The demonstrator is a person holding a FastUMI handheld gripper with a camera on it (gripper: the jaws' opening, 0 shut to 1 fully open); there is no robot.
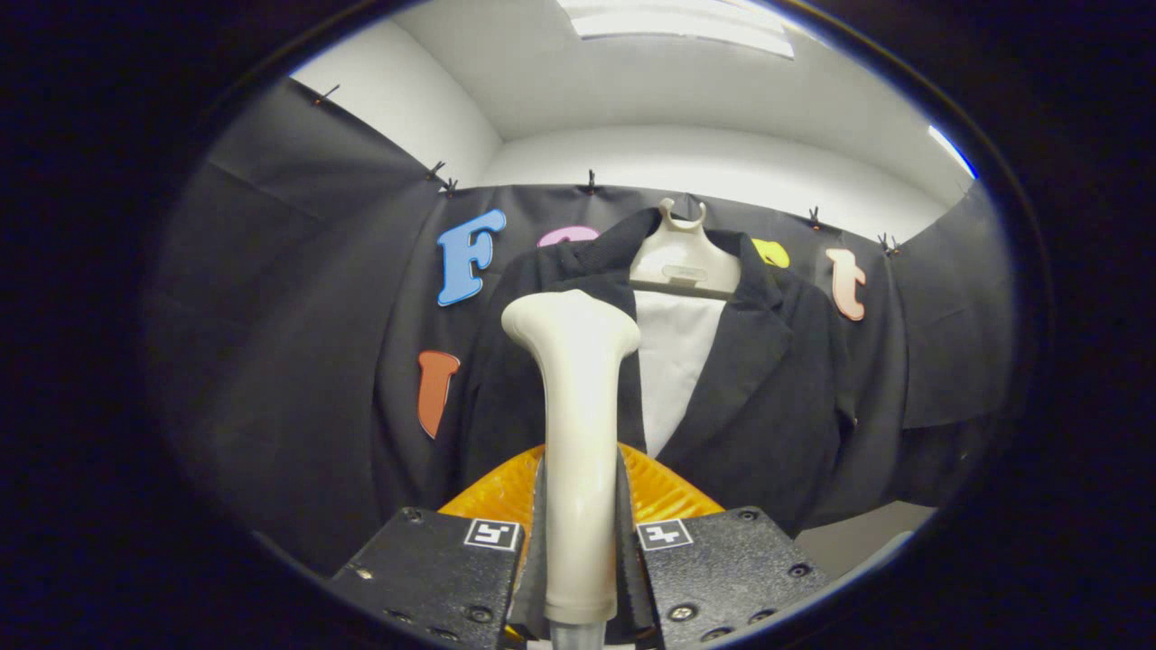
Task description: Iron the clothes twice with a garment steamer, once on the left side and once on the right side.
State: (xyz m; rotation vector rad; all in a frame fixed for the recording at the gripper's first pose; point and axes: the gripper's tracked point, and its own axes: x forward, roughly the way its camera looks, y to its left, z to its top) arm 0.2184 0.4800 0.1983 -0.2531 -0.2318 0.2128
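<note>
Right now my gripper is clamped on the steamer handle, both fingers pressing its sides. Head points up, just in front of the black jacket hanging on its hanger. Plastic looks smooth & stiff, prob top-heavy, so I'd hold low w/ firm squeeze. Jacket fabric looks soft, will sway.

A pale beige plastic hanger against the black cloth wall carries a black lapelled jacket, which drapes off both its shoulders. A white fabric panel hangs just below the hanger, between the lapels. Nearer than the hanger, the gripper clamps both fingers on a cream plastic garment steamer.
</note>
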